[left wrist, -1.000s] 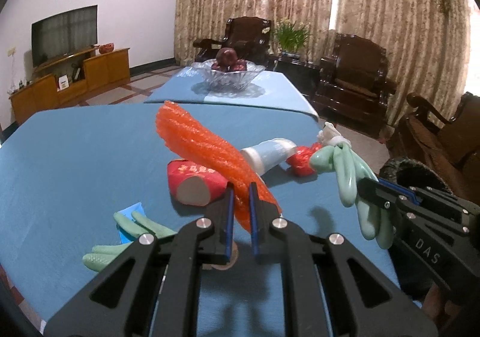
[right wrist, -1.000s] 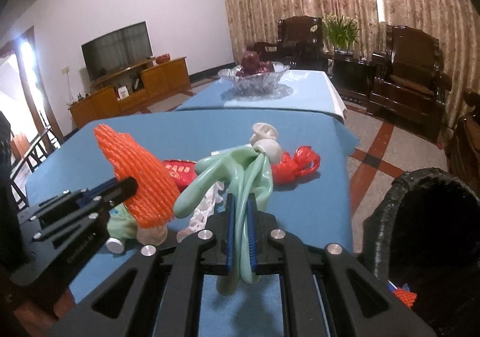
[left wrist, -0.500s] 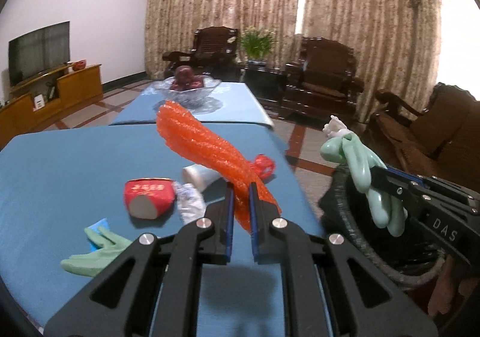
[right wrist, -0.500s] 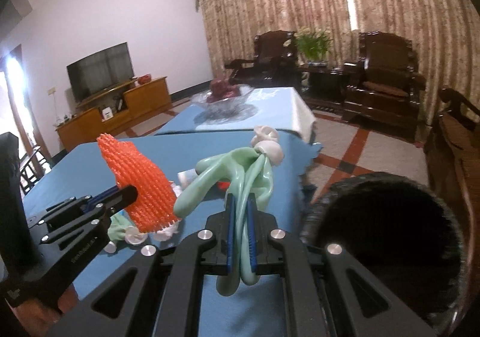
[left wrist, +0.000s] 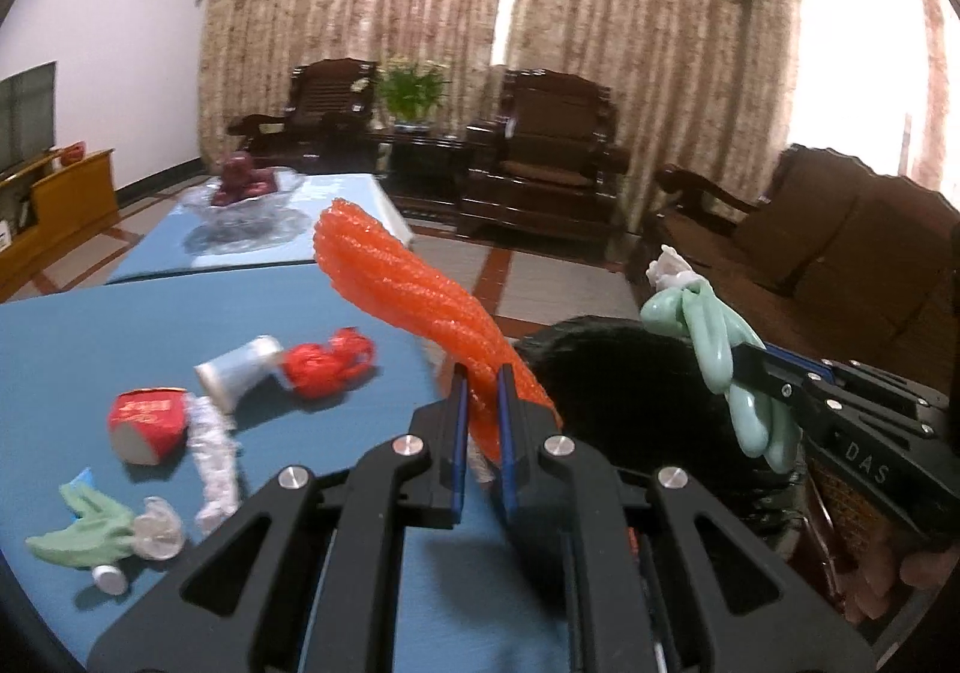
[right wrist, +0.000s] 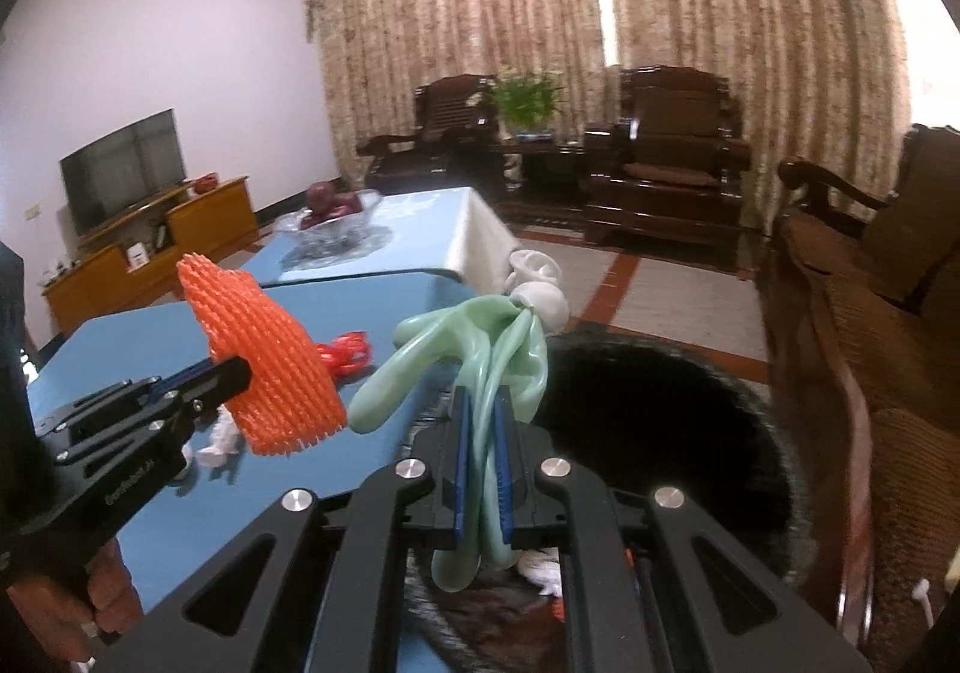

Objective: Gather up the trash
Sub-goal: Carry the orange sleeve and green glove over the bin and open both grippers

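Grippers (left wrist: 480, 421) (right wrist: 480, 457) clench orange foam net (left wrist: 408, 283) and green glove (right wrist: 480, 361); next, release over black bin (right wrist: 660, 421) at 3 o'clock.

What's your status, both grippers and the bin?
Left gripper shut on orange foam net. Right gripper shut on green glove. Black bin open just ahead of both; nothing in the way. More trash on blue table.
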{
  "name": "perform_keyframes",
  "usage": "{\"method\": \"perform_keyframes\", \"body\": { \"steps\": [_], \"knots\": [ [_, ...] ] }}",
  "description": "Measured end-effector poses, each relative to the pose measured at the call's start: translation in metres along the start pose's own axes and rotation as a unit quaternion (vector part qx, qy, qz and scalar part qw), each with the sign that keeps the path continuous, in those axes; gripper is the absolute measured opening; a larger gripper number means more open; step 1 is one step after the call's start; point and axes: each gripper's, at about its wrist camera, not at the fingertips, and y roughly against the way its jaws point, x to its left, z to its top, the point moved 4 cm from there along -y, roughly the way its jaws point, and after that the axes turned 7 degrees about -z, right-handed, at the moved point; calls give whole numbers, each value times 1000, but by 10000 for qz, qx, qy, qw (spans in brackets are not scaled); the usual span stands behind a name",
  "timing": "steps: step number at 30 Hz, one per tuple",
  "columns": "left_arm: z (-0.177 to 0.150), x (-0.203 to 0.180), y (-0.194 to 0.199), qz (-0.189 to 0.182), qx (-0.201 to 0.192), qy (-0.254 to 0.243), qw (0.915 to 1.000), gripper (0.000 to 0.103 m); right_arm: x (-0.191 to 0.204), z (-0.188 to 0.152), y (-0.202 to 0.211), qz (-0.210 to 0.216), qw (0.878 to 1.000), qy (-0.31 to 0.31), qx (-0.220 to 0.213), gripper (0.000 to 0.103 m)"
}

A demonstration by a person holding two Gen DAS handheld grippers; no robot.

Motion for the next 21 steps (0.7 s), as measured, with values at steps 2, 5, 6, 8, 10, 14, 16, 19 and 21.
{"method": "perform_keyframes", "body": {
  "steps": [2, 5, 6, 8, 10, 14, 16, 19, 21],
  "knots": [
    [-2, -10, -8, -99, 44, -42, 9999, 8, -13, 0, -3, -107, 9999, -62, 2, 8],
    [-4, -29, -22, -286, 127, -148, 9994, 8, -30, -5, -4, -249, 9995, -175, 33, 8],
    [-4, -35, -28, -359, 166, -186, 9990, 8, -37, -7, -4, -301, 9993, -233, 53, 8],
    [-7, -43, -35, -450, 229, -241, 9984, 8, -50, -12, -7, -374, 9986, -349, 100, 8],
    [-8, -51, -45, -538, 295, -278, 9977, 8, -63, -18, -9, -451, 9978, -464, 149, 8],
    [-12, -67, -61, -664, 396, -342, 9964, 8, -80, -26, -13, -604, 9962, -578, 240, 8],
    [-15, -71, -68, -709, 481, -371, 9956, 8, -89, -30, -16, -670, 9952, -650, 294, 8],
    [-19, -75, -80, -799, 637, -379, 9940, 10, -96, -33, -22, -798, 9934, -722, 392, 16],
    [-23, -75, -88, -858, 794, -315, 9926, 17, -100, -36, -22, -857, 9928, -753, 368, 18]
  ]
}}
